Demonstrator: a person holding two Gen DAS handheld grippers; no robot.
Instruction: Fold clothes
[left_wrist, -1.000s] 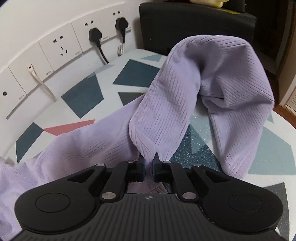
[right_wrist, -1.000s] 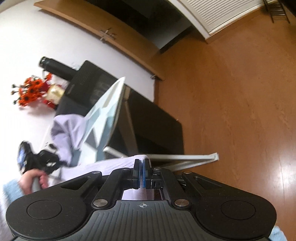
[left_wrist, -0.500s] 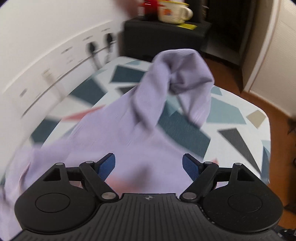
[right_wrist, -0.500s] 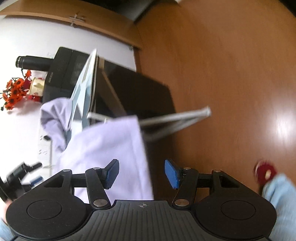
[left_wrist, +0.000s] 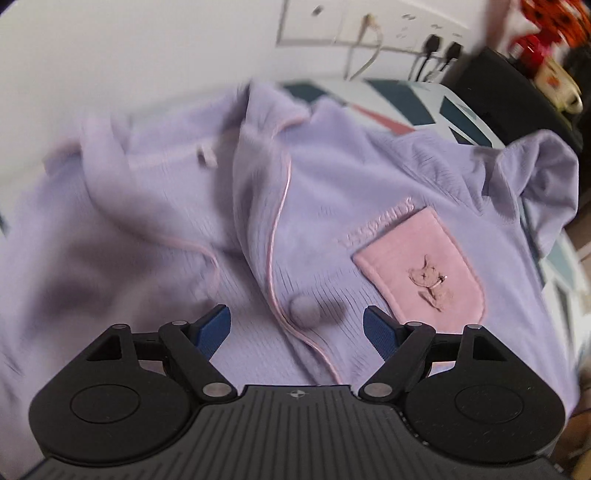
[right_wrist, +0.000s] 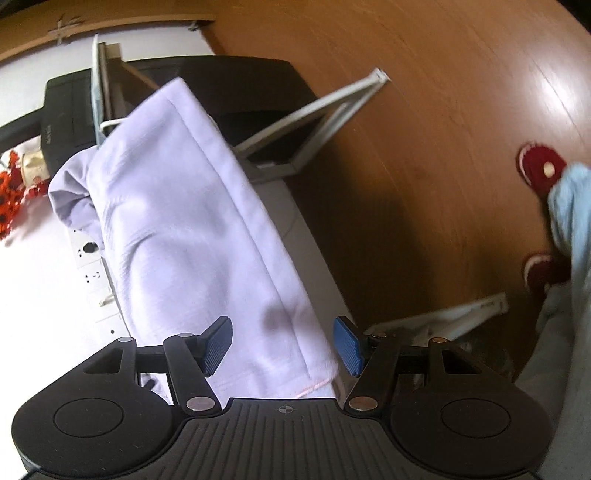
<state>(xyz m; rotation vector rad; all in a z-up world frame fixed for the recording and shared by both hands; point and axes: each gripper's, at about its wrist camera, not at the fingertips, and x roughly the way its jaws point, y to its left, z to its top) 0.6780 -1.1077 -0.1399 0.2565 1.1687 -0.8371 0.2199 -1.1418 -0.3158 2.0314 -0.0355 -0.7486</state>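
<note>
A lilac ribbed pyjama top (left_wrist: 332, 192) lies spread and rumpled on the patterned table (left_wrist: 406, 96). It has pink piping, a round button (left_wrist: 304, 308) and a pink pocket (left_wrist: 421, 266) with a small cat on it. My left gripper (left_wrist: 295, 317) hovers open above the button, its blue pads clear of the cloth. In the right wrist view the top's lower part (right_wrist: 177, 206) hangs over the table edge (right_wrist: 98, 85). My right gripper (right_wrist: 282, 328) is opening. The hem sits between its jaws, and the pads do not press it.
Wall sockets (left_wrist: 369, 26) with black plugs (left_wrist: 439, 46) run behind the table. A black cabinet (left_wrist: 509, 96) with a mug (left_wrist: 557, 88) stands at its far end. Below are the wooden floor (right_wrist: 406, 110), white table legs (right_wrist: 332, 107), red slippers (right_wrist: 539, 166) and a light-blue sleeve (right_wrist: 569, 206).
Both grippers were shut on lilac cloth and have let go and opened. The left one swung over to the front of the top with the pocket. The right one dropped and rolled.
</note>
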